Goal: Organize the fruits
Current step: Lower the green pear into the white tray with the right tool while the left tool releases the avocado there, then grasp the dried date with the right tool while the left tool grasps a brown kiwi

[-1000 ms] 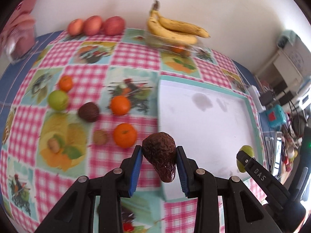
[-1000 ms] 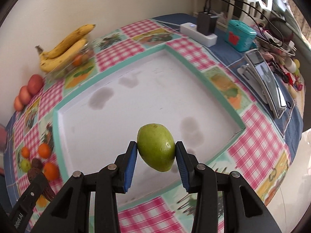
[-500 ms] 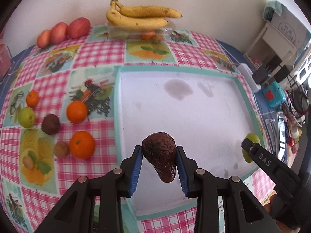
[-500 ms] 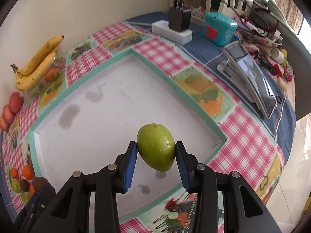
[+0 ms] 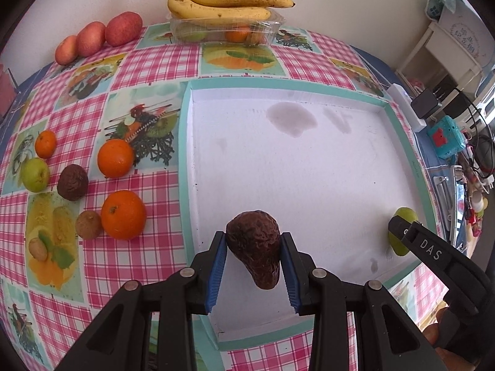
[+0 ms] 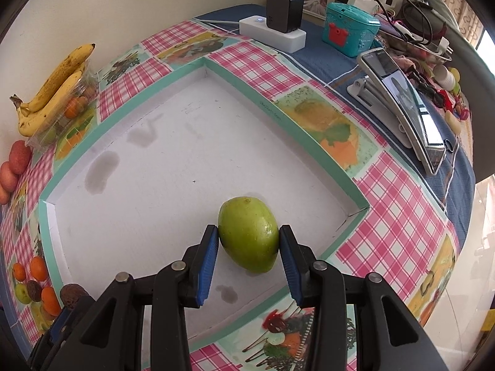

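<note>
Since a second ago both my claws have swung in over the white tray [image 5: 309, 160]: its floor now fills the space ahead of my fingers in each wrist view, and the loose fruit has slid off to my left.

My left gripper [image 5: 253, 258] is clenched on the dark wrinkled avocado [image 5: 254, 255], long axis running forward and back between the blue pads, fat end pointing away from me, narrow end toward my wrist. It hangs over the tray's near-left corner. My right gripper [image 6: 249, 249] is clamped on the green mango [image 6: 248, 233], long axis likewise along the fingers, and low over the floor near the tray's near-right corner; I cannot tell whether it touches.

The oranges [image 5: 123, 215] and the rest lie to the left of my left claw, outside the rim. The right claw seems nearer to setting down, so I judge the mango goes first, straight beneath it.
</note>
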{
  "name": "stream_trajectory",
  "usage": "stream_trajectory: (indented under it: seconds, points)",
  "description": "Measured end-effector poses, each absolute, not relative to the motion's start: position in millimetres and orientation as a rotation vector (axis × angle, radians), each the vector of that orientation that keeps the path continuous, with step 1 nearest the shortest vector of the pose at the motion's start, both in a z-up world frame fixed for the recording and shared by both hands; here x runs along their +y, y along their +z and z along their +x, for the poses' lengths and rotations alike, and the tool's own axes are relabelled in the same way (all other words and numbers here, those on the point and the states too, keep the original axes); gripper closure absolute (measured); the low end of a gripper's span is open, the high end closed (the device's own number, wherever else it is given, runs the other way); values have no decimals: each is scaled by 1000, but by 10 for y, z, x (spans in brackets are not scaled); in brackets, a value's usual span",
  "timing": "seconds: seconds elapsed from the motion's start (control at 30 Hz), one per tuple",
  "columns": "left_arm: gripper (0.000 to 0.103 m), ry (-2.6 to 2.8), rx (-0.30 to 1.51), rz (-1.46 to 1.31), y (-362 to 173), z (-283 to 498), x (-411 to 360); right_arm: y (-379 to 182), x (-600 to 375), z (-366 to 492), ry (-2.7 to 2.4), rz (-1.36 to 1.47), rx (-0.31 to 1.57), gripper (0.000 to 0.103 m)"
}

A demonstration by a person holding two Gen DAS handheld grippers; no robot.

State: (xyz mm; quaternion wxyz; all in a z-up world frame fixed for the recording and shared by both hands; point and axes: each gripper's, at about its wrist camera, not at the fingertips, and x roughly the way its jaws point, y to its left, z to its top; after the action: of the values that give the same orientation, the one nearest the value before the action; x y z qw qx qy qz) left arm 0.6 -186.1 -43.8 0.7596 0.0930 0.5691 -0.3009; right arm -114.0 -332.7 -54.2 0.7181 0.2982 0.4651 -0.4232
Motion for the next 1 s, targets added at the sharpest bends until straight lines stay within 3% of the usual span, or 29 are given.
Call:
stream_trajectory:
  seconds: [0.33,0.57,0.7,0.77,1.0]
  points:
    - [64,-655,1241,190,-386,29,-1835,-520,-3321,-1124,-947,638,1036,61]
    - [44,-624,1219,160,-215,78,-1701,-349,-3263,-1125,-948,577,997,51]
    - [35,-554,1221,132,-155,180,-1537,-314,-3202,-1101,-933,555,999,36]
    - [20,-501,1213,122,-128,246,-1419,-282,-3149,-1082,-910,545,991,31]
    - [14,-354,1184,99,-57,537,-924,-235,-2883,-927,-806,499,1006,20]
